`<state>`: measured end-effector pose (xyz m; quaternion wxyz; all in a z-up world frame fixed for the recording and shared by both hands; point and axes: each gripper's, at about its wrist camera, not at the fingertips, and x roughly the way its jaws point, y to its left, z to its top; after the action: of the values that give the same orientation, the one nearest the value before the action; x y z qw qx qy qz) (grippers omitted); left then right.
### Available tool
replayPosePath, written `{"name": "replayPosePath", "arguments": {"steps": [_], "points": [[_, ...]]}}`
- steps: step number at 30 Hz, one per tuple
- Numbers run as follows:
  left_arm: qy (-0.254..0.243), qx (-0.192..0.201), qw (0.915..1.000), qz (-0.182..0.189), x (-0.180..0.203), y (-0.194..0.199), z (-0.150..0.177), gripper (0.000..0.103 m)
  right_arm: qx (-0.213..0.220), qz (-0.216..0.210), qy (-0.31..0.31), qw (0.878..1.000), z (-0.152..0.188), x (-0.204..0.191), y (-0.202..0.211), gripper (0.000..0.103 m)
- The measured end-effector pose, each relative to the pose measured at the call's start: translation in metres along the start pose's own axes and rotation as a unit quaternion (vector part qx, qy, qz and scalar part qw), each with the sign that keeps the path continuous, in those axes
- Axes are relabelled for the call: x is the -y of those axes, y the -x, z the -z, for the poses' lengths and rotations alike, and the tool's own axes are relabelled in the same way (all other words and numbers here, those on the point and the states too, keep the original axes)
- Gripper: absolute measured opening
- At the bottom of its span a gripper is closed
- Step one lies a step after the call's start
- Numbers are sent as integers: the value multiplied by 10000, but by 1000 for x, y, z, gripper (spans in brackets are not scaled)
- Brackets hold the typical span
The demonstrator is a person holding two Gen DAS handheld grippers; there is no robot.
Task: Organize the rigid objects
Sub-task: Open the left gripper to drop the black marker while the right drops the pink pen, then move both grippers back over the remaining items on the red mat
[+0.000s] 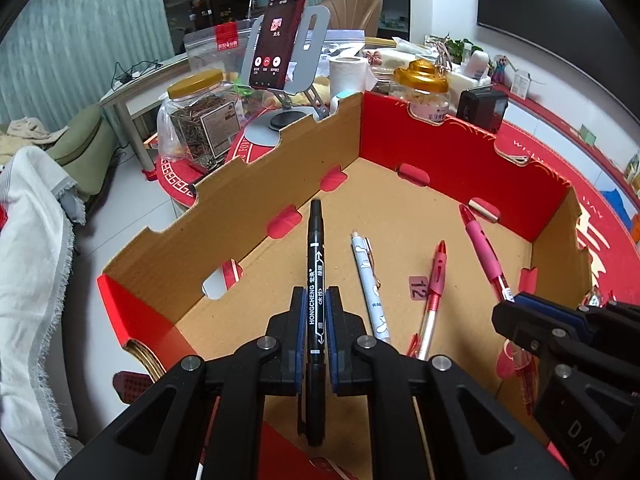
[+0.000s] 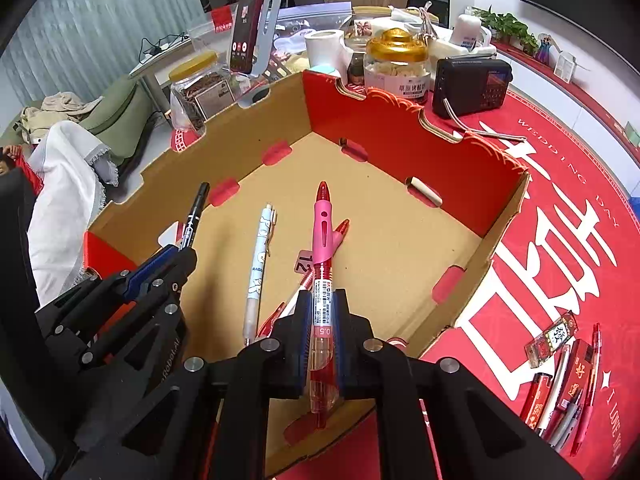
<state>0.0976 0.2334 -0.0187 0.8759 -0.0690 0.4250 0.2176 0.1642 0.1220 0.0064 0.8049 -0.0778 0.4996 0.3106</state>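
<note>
Cardboard box walls rise on all sides; bare floor lies open toward its far corner and right wall. Inside lie a white pen and a red pen, side by side. My left gripper stands nearly closed around a black marker. My right gripper pinches a pink pen above the box floor.
</note>
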Motion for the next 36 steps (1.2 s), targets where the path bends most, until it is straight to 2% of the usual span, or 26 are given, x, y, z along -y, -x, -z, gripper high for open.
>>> {"name": "replayPosePath", "arguments": {"steps": [1, 3, 6, 8, 9, 10, 11, 13, 15, 20, 24, 25, 27, 29, 32, 36], "points": [[-45, -65, 10000, 54, 0, -2, 0, 23, -26, -10, -27, 10000, 0, 1, -1, 11], [-90, -108, 9999, 75, 0, -3, 1, 71, -33, -47, -107, 9999, -1, 5, -1, 11], [-44, 138, 9999, 55, -1, 7, 2, 81, -48, -176, -160, 9997, -1, 9, 2, 12], [4, 156, 9999, 40, -2, 10, 0, 82, -45, -155, -173, 9997, -2, 11, 6, 21], [91, 142, 9998, 51, -6, 12, -1, 83, -24, -18, -228, 9997, -2, 14, 9, 37], [163, 117, 9998, 85, -10, 12, -2, 83, 57, -54, -272, 9996, -2, 17, 15, 52], [254, 83, 9996, 131, -14, 13, -3, 84, 139, -122, -327, 9993, -2, 18, 21, 61], [333, 47, 9993, 186, -18, 18, -2, 85, 323, -464, -446, 9974, -1, 22, 36, 94], [333, 98, 9991, 238, -18, 28, 0, 86, 477, -458, -514, 9965, 1, 22, 52, 102], [271, 219, 9963, 781, -3, 62, 16, 87, 705, -264, -617, 9953, 25, 38, 91, 102], [-163, 233, 9916, 1262, 32, 91, 34, 91, 503, -135, -1245, 9909, 77, 84, 109, 102], [-370, 237, 9891, 1404, 47, 99, 40, 92, 415, -67, -1494, 9879, 95, 99, 112, 102], [-706, 216, 9842, 1611, 75, 110, 51, 101, 360, 110, -1914, 9808, 127, 125, 120, 102], [-941, 213, 9794, 1771, 107, 117, 63, 102, 328, 399, -2271, 9725, 161, 146, 129, 102], [-1258, 23, 9751, 1825, 153, 113, 75, 102, 235, 501, -2584, 9644, 197, 166, 135, 102], [-1491, -149, 9795, 1347, 195, 88, 83, 102, 169, 408, -2865, 9571, 230, 185, 144, 102]]}}
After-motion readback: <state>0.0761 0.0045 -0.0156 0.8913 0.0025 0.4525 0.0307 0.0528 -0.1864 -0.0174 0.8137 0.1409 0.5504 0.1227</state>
